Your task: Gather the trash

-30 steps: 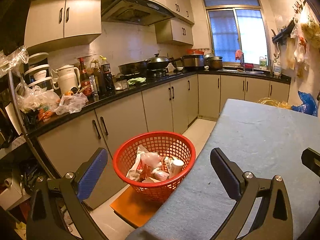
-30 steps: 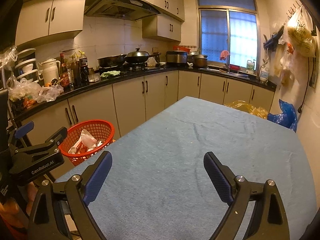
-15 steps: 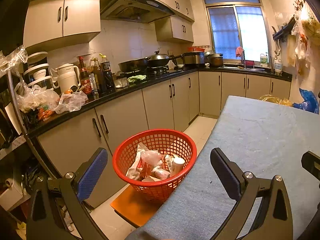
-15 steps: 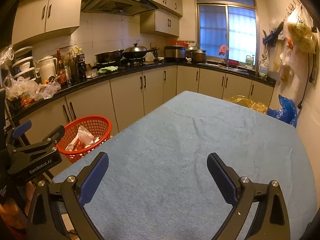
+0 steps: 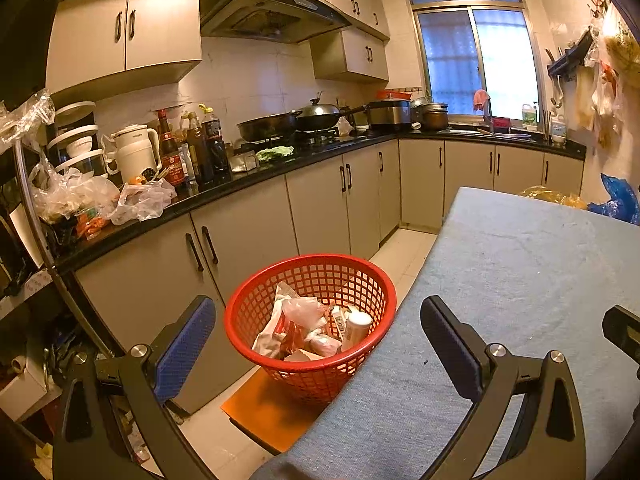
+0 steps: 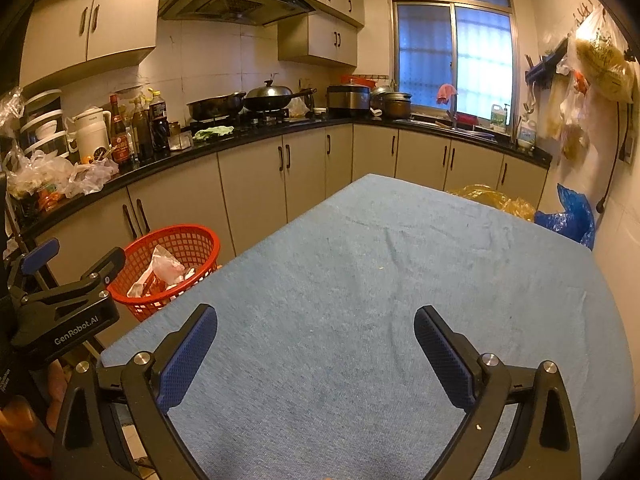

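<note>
Trash (image 5: pixel 316 332) sits in the red basket (image 5: pixel 256 344), which stands on an orange stool (image 5: pixel 264 412) just beside the left edge of the tabletop (image 5: pixel 520 280): crumpled plastic, wrappers and a small white bottle, piled below the rim. My left tongs (image 5: pixel 316 340) hang spread wide with nothing between the blue pads, one finger (image 5: pixel 184 344) over the floor side of the basket, the other over the blue cloth. My right tongs (image 6: pixel 316 348) are likewise released and hold nothing, above the near part of the tabletop, where I see only a few tiny specks. From the right view the basket (image 6: pixel 200 240) lies off to the left, past my other tool.
</note>
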A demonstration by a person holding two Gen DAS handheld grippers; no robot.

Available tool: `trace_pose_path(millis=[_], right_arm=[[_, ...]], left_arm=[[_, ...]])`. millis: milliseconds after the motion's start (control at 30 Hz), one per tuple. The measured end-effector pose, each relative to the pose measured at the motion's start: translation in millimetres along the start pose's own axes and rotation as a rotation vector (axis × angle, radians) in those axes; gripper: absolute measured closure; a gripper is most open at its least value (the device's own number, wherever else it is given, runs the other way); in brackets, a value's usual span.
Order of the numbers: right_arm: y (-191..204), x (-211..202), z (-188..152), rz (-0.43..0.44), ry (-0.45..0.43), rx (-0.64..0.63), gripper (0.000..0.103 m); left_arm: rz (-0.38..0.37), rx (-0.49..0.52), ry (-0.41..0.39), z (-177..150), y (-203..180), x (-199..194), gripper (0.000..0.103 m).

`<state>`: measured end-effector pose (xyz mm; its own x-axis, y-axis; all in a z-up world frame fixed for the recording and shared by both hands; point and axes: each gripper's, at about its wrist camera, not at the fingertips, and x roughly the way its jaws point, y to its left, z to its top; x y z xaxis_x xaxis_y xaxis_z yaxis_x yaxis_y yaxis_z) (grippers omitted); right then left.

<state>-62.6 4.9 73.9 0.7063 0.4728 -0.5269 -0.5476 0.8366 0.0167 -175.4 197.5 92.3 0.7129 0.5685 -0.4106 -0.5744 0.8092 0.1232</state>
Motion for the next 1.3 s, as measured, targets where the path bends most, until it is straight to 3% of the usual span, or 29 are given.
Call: trace_pose_path(millis=[1300], right_arm=[[0,12,-4,-0.014,0.026,0.002,0.002]], left_arm=[[-0.001,0.005,0.001,-2,2,3,0.001]])
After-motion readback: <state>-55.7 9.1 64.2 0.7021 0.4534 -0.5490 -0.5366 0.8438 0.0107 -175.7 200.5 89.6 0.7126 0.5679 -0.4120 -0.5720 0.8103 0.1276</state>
